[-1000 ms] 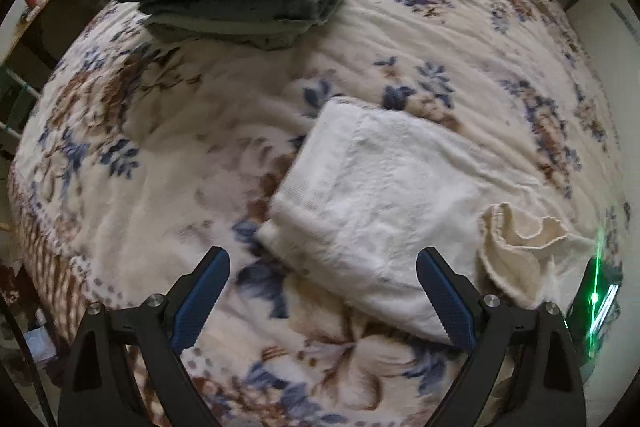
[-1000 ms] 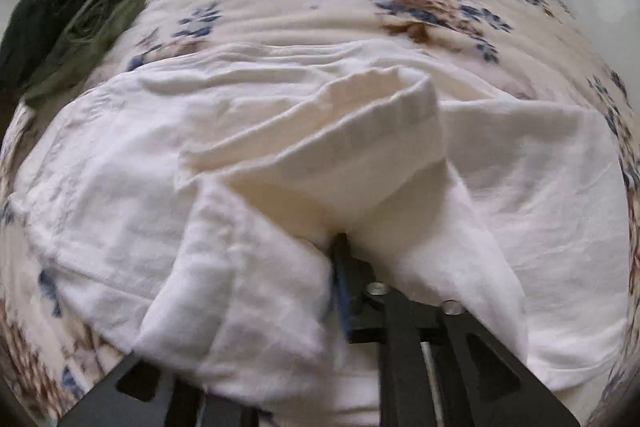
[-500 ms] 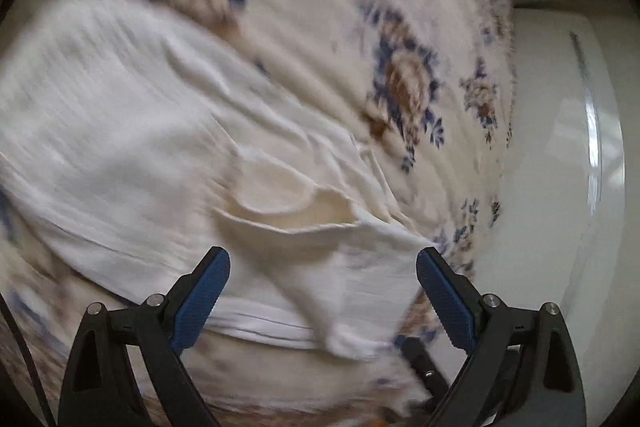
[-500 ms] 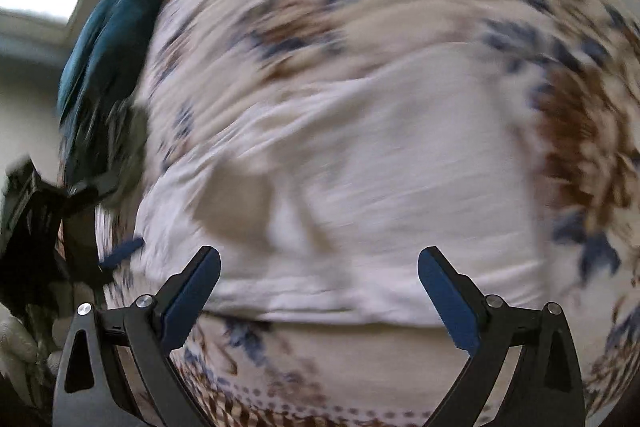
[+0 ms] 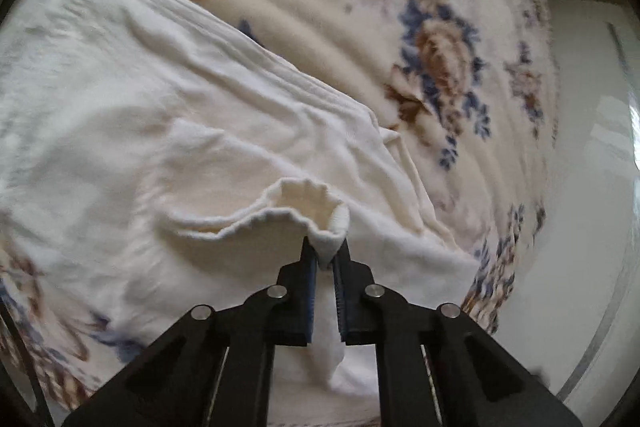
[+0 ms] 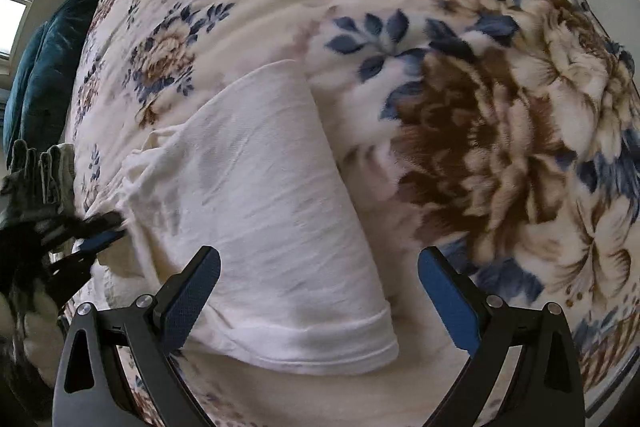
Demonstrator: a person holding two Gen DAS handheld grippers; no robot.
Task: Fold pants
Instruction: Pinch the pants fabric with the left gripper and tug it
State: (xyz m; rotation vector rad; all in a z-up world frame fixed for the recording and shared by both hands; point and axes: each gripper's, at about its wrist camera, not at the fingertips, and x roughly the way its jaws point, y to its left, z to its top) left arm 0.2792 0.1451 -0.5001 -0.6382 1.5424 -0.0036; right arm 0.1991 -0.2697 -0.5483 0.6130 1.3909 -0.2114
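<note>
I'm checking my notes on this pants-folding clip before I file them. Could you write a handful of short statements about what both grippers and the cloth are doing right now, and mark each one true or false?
1. The left gripper is shut on a ruffled edge of the white pants. True.
2. The right gripper is clamped on the hemmed end of the pants. False: its jaws stand wide open above the hem, pinching nothing.
3. The pants lie on a floral blanket. True.
4. The blanket is plain grey. False: it is cream with blue and brown flowers.
5. Dark teal fabric shows at the left edge of the right wrist view. True.
</note>
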